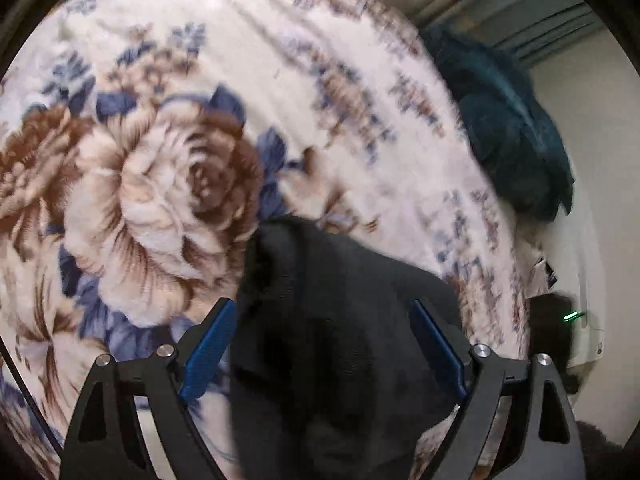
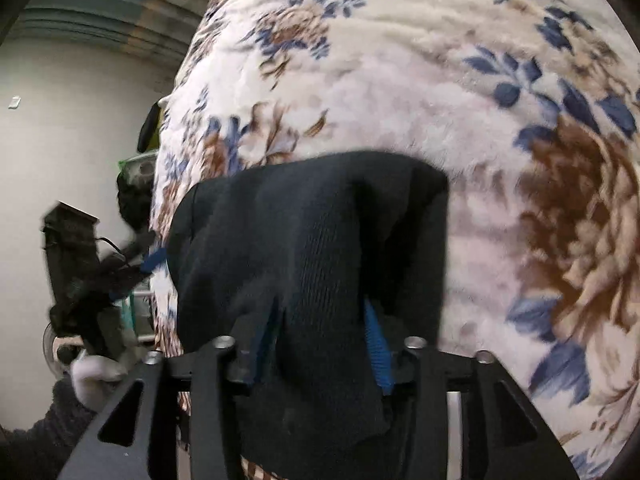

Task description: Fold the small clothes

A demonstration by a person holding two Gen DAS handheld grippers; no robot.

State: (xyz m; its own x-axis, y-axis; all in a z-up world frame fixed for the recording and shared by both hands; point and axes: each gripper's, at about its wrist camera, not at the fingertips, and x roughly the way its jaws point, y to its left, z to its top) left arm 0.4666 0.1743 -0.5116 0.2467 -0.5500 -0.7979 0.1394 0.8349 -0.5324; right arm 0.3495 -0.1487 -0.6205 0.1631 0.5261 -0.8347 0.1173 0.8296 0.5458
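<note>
Under everything lies the blanket [image 1: 168, 168], a plush floral spread that fills both views, and I place the rest against it. At its far edge in my left view sits a teal heap [image 1: 516, 132] of cloth, well apart from my work. The task's thing, a black garment [image 2: 304, 240], hangs over the blanket between my two tools, lifted rather than lying flat. My right gripper [image 2: 320, 344] has a bunch of it between its blue pads [image 2: 376, 344]; the fabric drapes over both fingers, so I read it as clamped on the garment, though the folds hide just where the pads bite. My left gripper [image 1: 324, 344] stands wide apart, with the garment's other end hanging in the gap; the cloth seems to brush one pad, but I see no squeeze, so I judge it is not holding. The risk from here is that the garment hangs from one grip alone. If I lift or swing it, the loose end could slide out of the left jaws and drop crumpled on the blanket, spoiling the fold line. The bunched right grip could also catch extra layers and twist the fold.
</note>
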